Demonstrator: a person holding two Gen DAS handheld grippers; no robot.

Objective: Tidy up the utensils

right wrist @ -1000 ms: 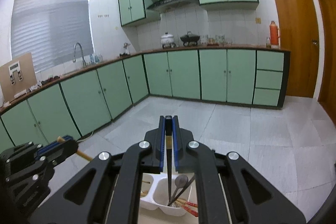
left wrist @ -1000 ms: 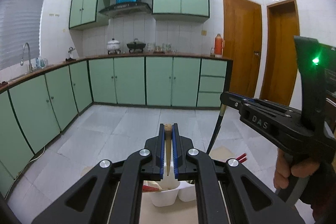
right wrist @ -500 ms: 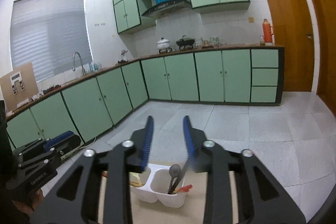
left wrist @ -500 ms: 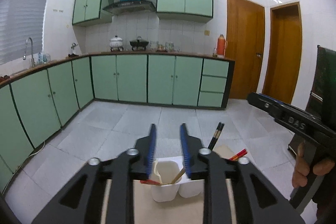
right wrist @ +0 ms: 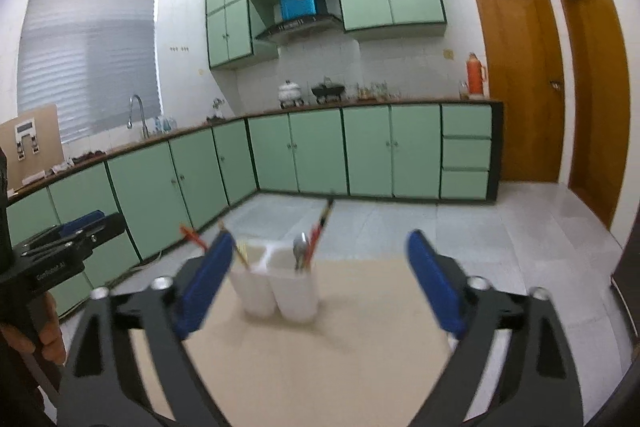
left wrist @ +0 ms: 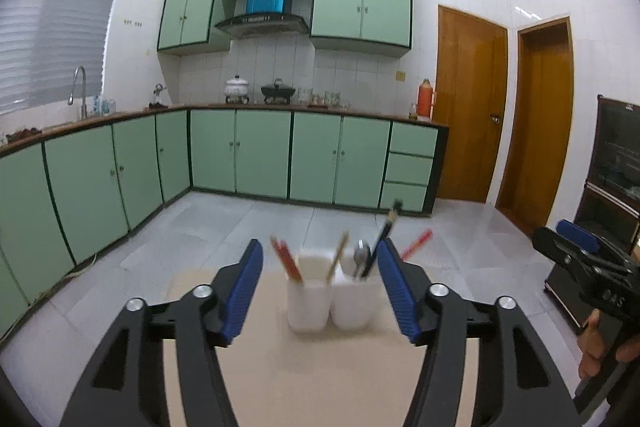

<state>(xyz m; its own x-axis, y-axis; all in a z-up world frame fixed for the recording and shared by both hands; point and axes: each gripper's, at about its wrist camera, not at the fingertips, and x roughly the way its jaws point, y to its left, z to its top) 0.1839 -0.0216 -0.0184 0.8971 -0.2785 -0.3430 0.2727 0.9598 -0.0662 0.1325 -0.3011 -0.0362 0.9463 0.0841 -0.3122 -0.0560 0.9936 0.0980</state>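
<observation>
A white two-compartment utensil holder (left wrist: 332,301) stands at the far end of a beige table (left wrist: 320,379); it also shows in the right wrist view (right wrist: 280,293). Its left cup holds red and wooden chopsticks (left wrist: 286,263). Its right cup holds a metal spoon (left wrist: 360,259), a dark chopstick (left wrist: 384,231) and a red chopstick (left wrist: 416,245). My left gripper (left wrist: 320,285) is open and empty, back from the holder. My right gripper (right wrist: 318,283) is open and empty, also back from it. The right gripper shows at the left view's right edge (left wrist: 576,259).
Green base cabinets (left wrist: 240,155) run along the far wall and the left wall beyond a tiled floor. Wooden doors (left wrist: 468,103) stand at the right. A dark cabinet (left wrist: 612,187) is at the far right. The left gripper shows at the right view's left edge (right wrist: 60,247).
Both grippers opened and let their utensils drop into the holder: the wooden chopstick into the left cup, the dark one into the right. Both then pulled back and lowered.
</observation>
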